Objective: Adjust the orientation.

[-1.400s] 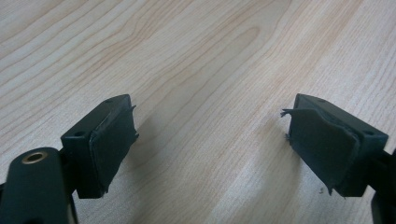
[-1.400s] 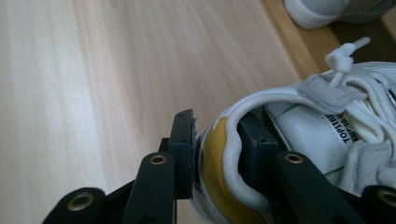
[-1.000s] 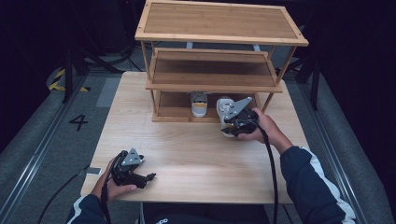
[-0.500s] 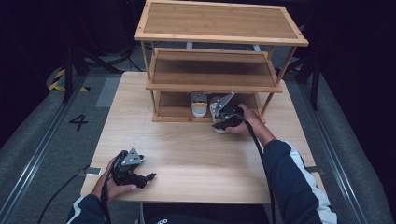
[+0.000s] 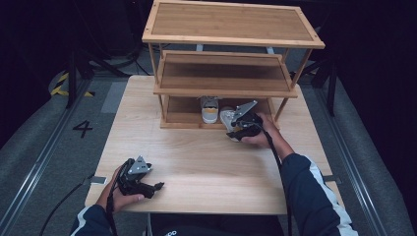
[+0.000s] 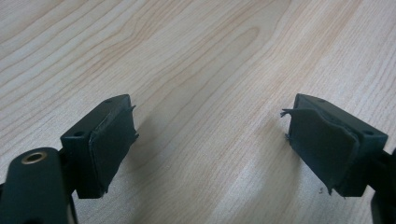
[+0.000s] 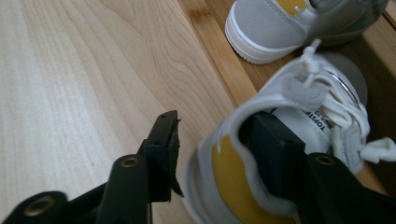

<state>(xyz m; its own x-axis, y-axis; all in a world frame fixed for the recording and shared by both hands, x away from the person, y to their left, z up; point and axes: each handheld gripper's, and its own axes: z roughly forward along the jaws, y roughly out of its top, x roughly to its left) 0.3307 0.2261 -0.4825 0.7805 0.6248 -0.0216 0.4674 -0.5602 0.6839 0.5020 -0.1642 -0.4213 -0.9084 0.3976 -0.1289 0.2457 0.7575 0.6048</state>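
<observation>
Looking down from the high view, a pale wooden table [image 5: 206,162] is seen on grey floor in a dark room, with a bamboo rack [image 5: 231,69] whose bottom shelf holds one shoe [image 5: 210,109], the second shoe [image 5: 227,118] beside it at the right gripper [image 5: 238,129]. From the left gripper view, the left gripper [image 6: 210,140] is held wide over bare wood. From the right gripper view, the heel wall sits between the just-opening jaws, the outer pad clear of it, so it's let go.
</observation>
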